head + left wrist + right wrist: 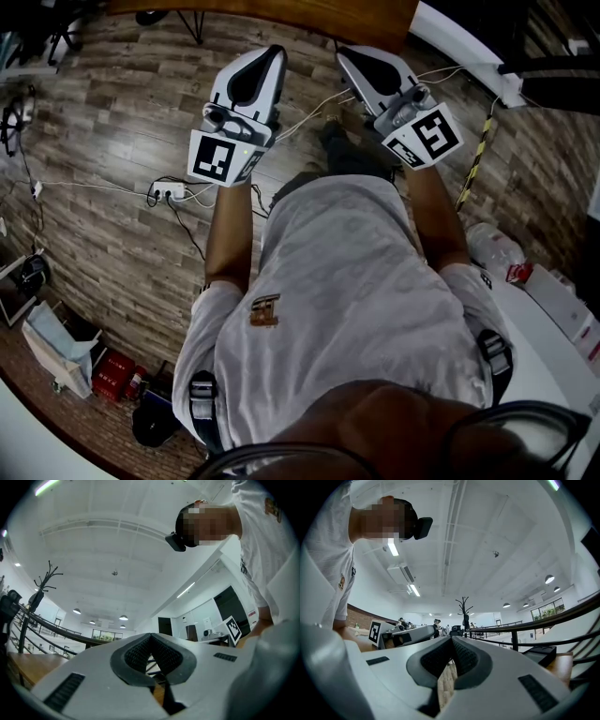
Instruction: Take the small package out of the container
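Note:
No container or small package shows in any view. In the head view, both grippers are held up side by side in front of the person's chest, over the wooden floor. My left gripper [270, 52] is shut, its dark ribbed pads [140, 653] meeting at the tip with nothing between them. The pads [461, 657] of my right gripper [347, 54] are also pressed together and hold nothing. Both gripper views look up at a white ceiling and at the person in a white shirt. The right gripper's marker cube [233, 628] appears in the left gripper view.
A power strip [169, 193] with cables lies on the plank floor [112, 112] at left. A white table [553, 347] with a plastic bottle [495, 246] stands at right. Red boxes [111, 372] sit at lower left. A wooden tabletop edge [309, 14] runs along the top.

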